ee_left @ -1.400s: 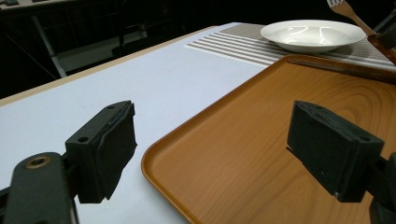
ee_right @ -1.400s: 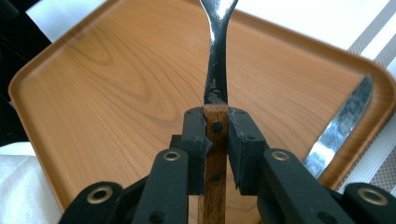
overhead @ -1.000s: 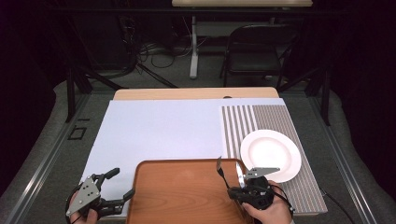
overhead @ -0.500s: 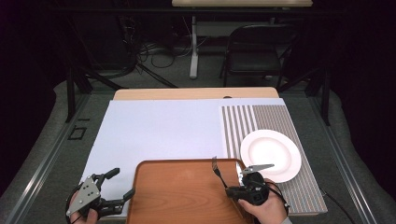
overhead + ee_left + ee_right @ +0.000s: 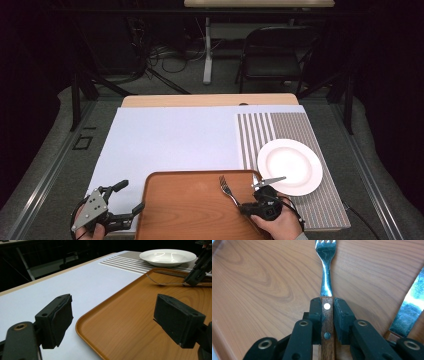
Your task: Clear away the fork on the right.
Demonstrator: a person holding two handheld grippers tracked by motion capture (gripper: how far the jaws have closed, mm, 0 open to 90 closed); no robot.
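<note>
Dark room, pale worktop (image 5: 170, 145), wooden tray (image 5: 185, 210) at near edge. Your right gripper (image 5: 327, 307) clamped on fork (image 5: 325, 272) by wooden handle, over tray. Fork light, stiff; steel neck slippery, keep hold on wood. Left gripper (image 5: 112, 320) apart, empty.

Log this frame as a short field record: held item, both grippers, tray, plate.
held item: fork, wooden handle clamped in right gripper
fork position: over wooden tray, tines pointing away from the person
left gripper: open, nothing held, straddling tray's left rim
knife: lying by the tray's right edge
plate: white, bare, on striped placemat
</note>
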